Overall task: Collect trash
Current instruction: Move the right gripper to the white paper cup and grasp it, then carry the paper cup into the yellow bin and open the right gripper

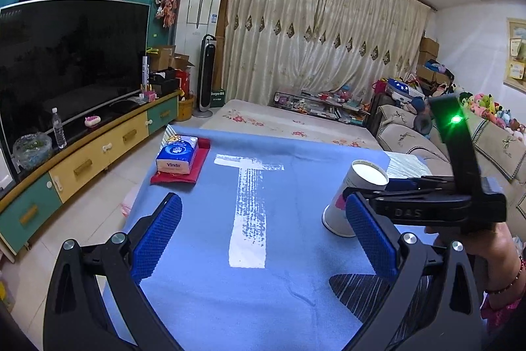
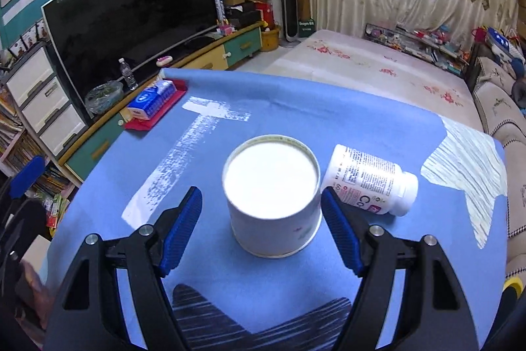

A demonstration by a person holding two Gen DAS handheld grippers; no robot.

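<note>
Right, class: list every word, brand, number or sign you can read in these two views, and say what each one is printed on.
"Vinda": blue-and-white soft tissue pack on the red cloth.
"DAS": black body of the right gripper, seen from the left wrist view.
"Co", cut off: lying white plastic pill bottle beside the upturned white paper cup.
Bottle's fine print and the green sign by the tower fan: too small to read.

The left claw (image 1: 263,239) hangs with its blue pads spread wide, gripping nothing. At its 2 o'clock the right claw (image 1: 371,193) reaches in sideways, held by a hand (image 1: 486,245). In its own view the right claw (image 2: 261,229) gapes, pads (image 2: 182,229) untouching.
</note>
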